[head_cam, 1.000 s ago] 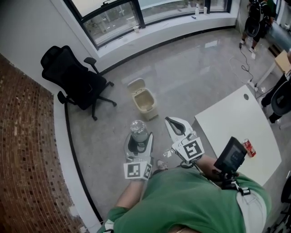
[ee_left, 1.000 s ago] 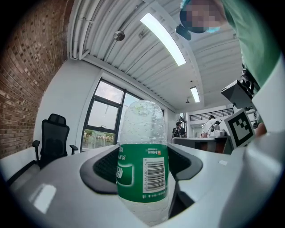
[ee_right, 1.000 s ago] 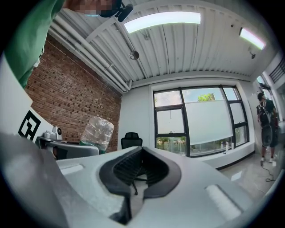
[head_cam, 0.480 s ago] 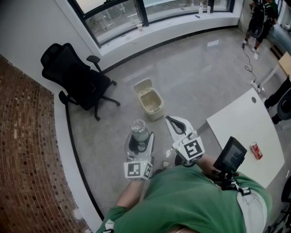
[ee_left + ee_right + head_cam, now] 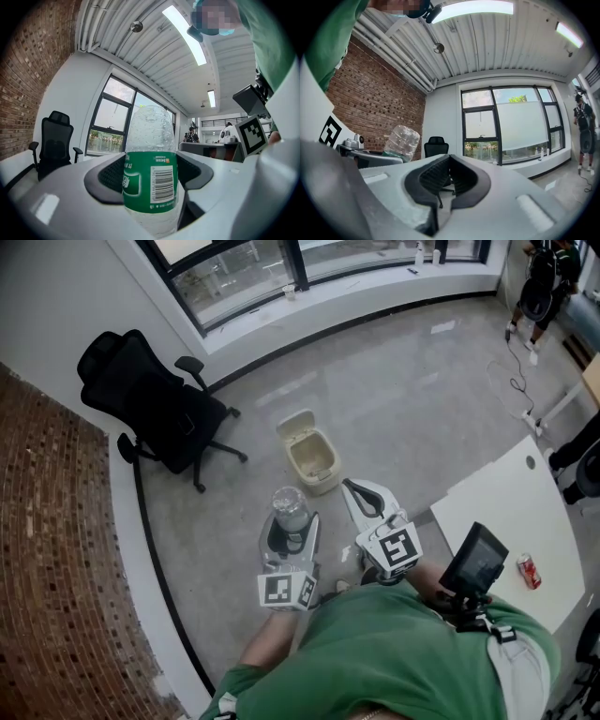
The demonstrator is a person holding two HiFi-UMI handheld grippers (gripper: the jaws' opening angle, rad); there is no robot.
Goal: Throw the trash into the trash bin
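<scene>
Clear plastic bottle with green label [image 5: 150,180]: upright, pinched between the jaws of the left tool [image 5: 289,523], above the grey floor [image 5: 394,381]. Right tool [image 5: 363,497]: pressed together, empty. Cream trash bin [image 5: 319,482]: lid open, just ahead. Step, by judgement: approach. Next: bottle over bin mouth, jaws spread.
</scene>
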